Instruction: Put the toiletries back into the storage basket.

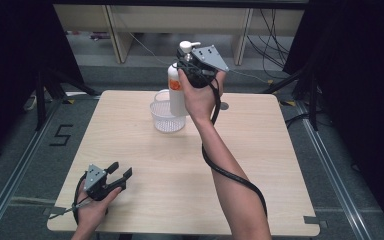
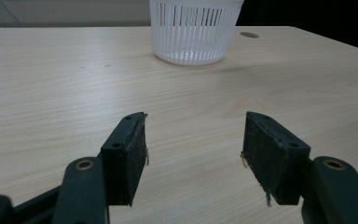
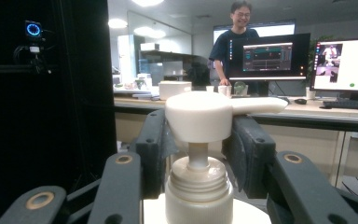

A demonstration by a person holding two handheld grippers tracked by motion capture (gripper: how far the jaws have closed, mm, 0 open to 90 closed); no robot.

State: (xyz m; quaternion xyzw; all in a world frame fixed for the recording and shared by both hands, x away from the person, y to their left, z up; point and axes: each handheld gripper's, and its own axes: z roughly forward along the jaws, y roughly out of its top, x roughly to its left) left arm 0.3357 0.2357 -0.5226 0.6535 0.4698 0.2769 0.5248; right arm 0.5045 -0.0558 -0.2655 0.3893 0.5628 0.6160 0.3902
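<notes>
pump bottle [image 3: 198, 154]: clamped in my right claw [image 1: 192, 67], lifted above basket [image 1: 167, 117], likely to drop in | left claw [image 1: 120, 176]: spread, empty, resting on table [image 1: 180, 170]

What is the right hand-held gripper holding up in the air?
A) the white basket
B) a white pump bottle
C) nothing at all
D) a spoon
B: the right hand-held gripper has its jaws closed around the pump bottle, lifted above the white basket that sits on the table.
</notes>
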